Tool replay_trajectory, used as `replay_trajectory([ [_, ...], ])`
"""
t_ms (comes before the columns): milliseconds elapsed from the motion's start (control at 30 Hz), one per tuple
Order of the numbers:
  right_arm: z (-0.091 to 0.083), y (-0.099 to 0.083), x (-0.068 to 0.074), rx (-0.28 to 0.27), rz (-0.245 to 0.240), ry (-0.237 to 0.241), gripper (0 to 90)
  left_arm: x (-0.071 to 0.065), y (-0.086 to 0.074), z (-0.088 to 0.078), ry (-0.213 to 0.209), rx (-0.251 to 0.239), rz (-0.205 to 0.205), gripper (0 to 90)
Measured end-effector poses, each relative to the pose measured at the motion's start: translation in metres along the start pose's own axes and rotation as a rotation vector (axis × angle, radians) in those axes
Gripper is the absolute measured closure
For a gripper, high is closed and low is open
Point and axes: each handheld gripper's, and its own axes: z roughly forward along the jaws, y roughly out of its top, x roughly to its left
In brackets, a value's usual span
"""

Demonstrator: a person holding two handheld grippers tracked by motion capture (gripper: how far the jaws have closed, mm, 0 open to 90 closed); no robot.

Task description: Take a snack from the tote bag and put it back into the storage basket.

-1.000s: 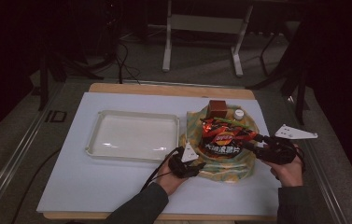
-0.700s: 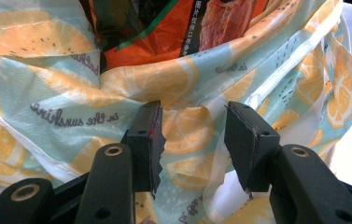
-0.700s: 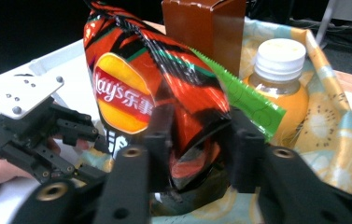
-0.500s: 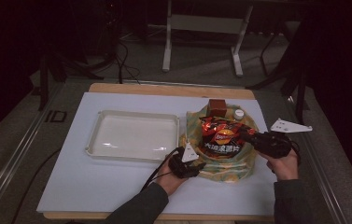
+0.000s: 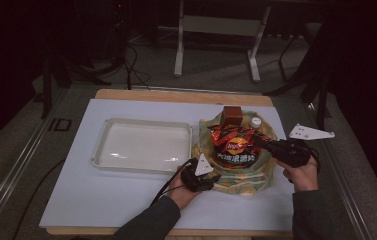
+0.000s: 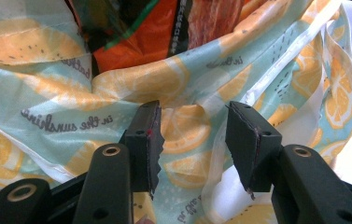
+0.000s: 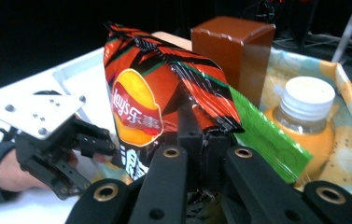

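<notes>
On the right half of the desk (image 5: 126, 200) sits the lemon-print bag (image 5: 236, 175), spread open, and both grippers are working at it. Right gripper (image 5: 262, 142) first — its jaws have just been closing, and now they are clamped tight on the edge of the orange crisp packet (image 5: 234, 149), which stands upright inside the bag. Look along that gripper's own view: the packet (image 7: 150, 107) rises straight out of the pinched jaws, with a green wrapper (image 7: 264, 140) tucked just behind it, a brown box (image 7: 232, 51) at the back, and a white-capped bottle (image 7: 304, 121) of orange drink beside the box.

Over to the left gripper (image 5: 215, 178) — it sits at the near-left rim of the bag, jaws standing apart. In its view the bag's fabric (image 6: 187, 135) bunches up between the two pads, but I cannot tell whether they press on it. Well apart to the left, a shallow white tray (image 5: 103, 142) lies flat on the desk's white sheet.
</notes>
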Motion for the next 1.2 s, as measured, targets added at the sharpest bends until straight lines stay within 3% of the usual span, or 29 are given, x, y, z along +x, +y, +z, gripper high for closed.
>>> replay_trajectory([
  [600,-0.008,0.024,0.009,-0.073,-0.01,0.033,90.0,-0.001,0.0,-0.001,0.003,0.0,0.008,54.7],
  [900,-0.019,0.038,0.011,-0.137,-0.011,0.051,90.0,-0.002,0.001,0.001,0.009,0.016,0.019,54.6],
  [1200,-0.029,0.056,0.016,-0.17,-0.041,0.046,90.0,-0.002,0.001,0.001,0.012,0.016,0.023,54.5],
])
